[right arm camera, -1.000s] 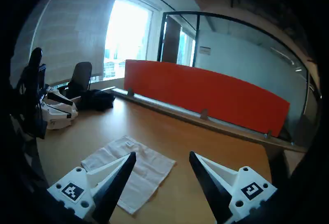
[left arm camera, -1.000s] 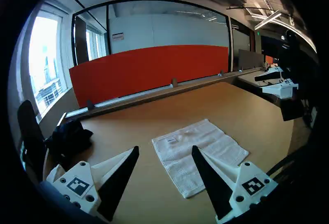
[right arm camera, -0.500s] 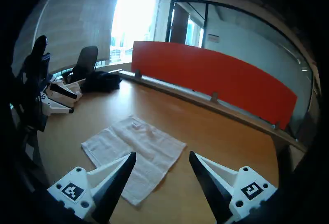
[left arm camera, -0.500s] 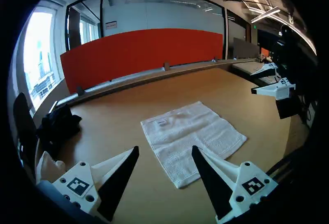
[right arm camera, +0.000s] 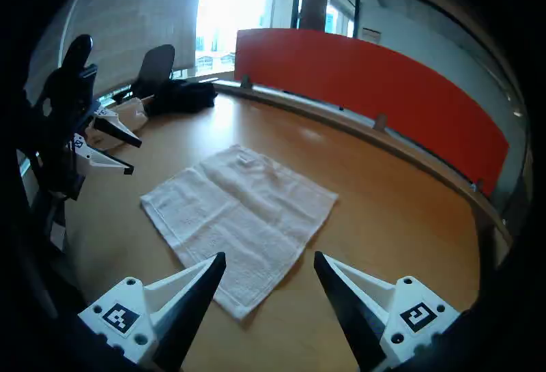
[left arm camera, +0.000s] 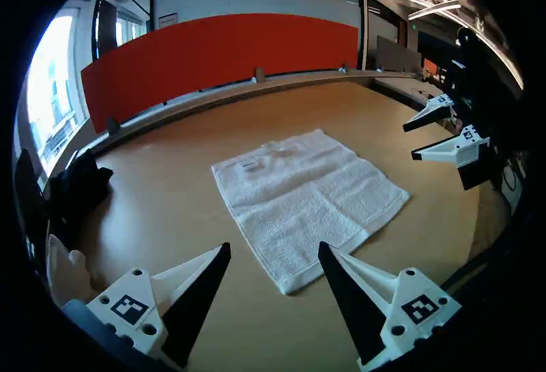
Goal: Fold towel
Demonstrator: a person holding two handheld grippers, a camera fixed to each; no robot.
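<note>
You have tipped both views down and closed in over the last second, so the white towel [left arm camera: 304, 198] now sits larger and nearer the middle of each view. The towel itself has not shifted. It lies flat and unfolded on the wooden worktop [left arm camera: 170, 188], its small label [left arm camera: 250, 165] facing up near the far edge, by the red partition [left arm camera: 218, 51].

Your left hand-held gripper [left arm camera: 273, 246] is spread wide and pinching nothing. One towel corner lies just ahead, between its fingers and closer to the right one. Your right hand-held gripper [right arm camera: 269, 256] is likewise spread and empty, with another corner just ahead, beside its left finger. Neither seems to touch the cloth yet.

This reads as the approach, with no fold begun. The two corners nearest you appear to share one edge, so you are lined up to take one in each gripper and carry that edge across to the labelled side. Come down low enough to catch the terry, since a thin flat layer can slip out of a shallow pinch. The dark bundle [left arm camera: 78, 184] at the worktop's end is well apart and out of the way.
</note>
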